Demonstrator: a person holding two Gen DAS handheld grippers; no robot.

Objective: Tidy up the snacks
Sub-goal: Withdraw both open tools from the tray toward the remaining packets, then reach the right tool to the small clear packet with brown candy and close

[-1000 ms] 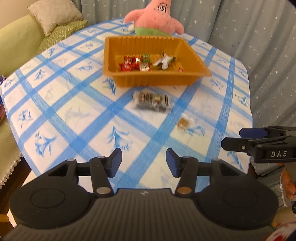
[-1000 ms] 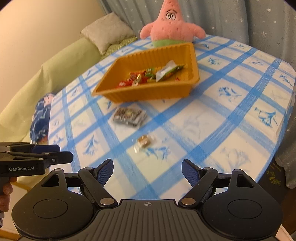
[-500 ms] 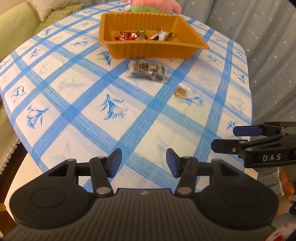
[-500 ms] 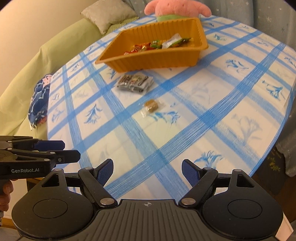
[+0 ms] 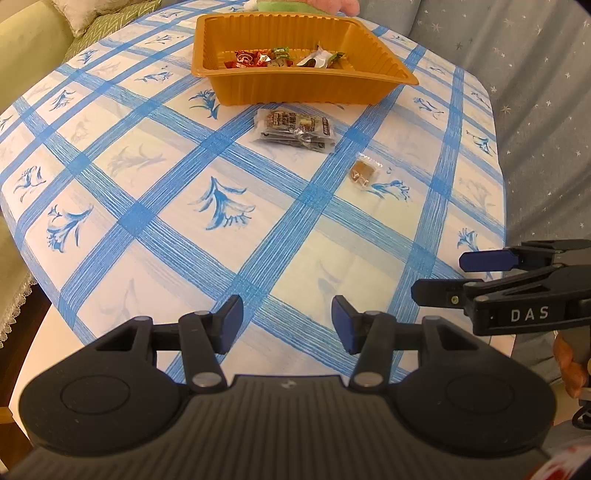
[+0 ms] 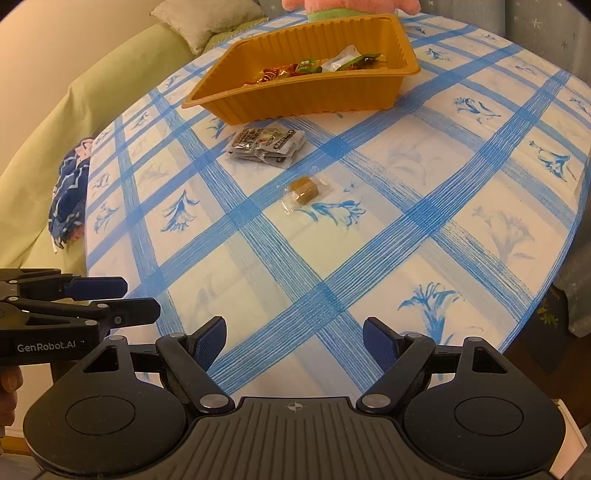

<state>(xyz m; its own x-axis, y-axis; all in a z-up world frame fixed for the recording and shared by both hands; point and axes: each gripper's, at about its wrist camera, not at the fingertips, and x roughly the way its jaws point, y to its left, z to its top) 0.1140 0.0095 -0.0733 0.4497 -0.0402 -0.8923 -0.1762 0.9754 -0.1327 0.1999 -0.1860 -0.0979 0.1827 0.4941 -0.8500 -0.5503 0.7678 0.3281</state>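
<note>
An orange tray (image 5: 236,92) (image 6: 325,99) at the table's far side holds several wrapped snacks (image 5: 284,59) (image 6: 325,66). A dark snack packet (image 5: 295,129) (image 6: 267,146) lies on the cloth just in front of it. A small clear-wrapped brown candy (image 5: 362,172) (image 6: 303,189) lies nearer, to the right of the packet. My left gripper (image 5: 287,323) is open and empty over the near table edge. My right gripper (image 6: 294,343) is open and empty beside it, and shows at the right of the left wrist view (image 5: 461,277).
The table (image 5: 147,229) wears a blue-checked cloth. A pink plush toy (image 6: 347,5) sits behind the tray. A green sofa (image 6: 44,147) with a cushion (image 6: 207,18) stands to the left, with a blue patterned cloth (image 6: 68,195) on it. A starred curtain (image 5: 535,92) hangs at the right.
Both grippers have moved forward and tilted down over the table, so the packet and candy are closer. Both stayed open and empty.
</note>
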